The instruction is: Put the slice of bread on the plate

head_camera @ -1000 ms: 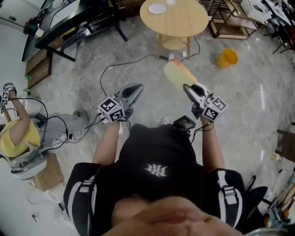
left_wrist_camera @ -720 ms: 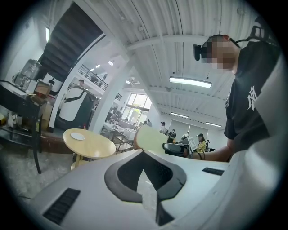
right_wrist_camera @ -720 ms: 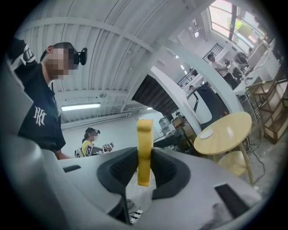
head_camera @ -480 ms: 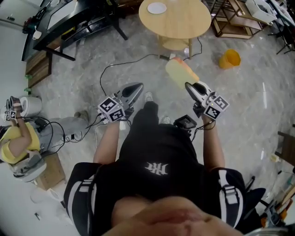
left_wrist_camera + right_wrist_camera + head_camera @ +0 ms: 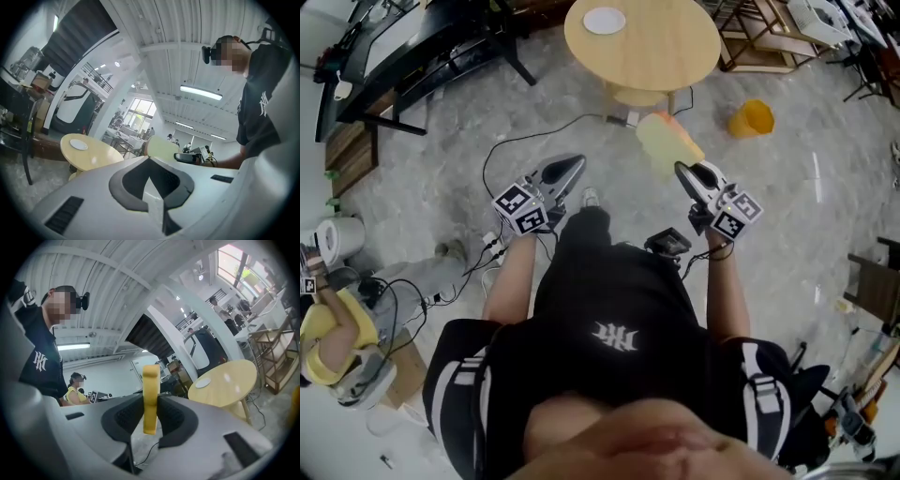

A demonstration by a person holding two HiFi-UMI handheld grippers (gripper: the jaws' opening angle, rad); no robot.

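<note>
A pale yellow slice of bread stands on edge between the jaws of my right gripper, which is shut on it and held level above the floor. In the right gripper view the bread slice rises upright out of the dark pads. A small white plate lies on the round wooden table ahead, and that plate also shows in the right gripper view. My left gripper is level beside the right one, shut with nothing in it. The left gripper view catches the plate and the bread slice.
A yellow bucket sits on the floor right of the table. Black cables run across the marble floor. A black desk stands at the upper left. A person in yellow sits at the lower left near a cardboard box.
Both grippers and the bread have travelled forward toward the round table, the floor sliding back beneath them. The right jaws stay shut on the slice.
</note>
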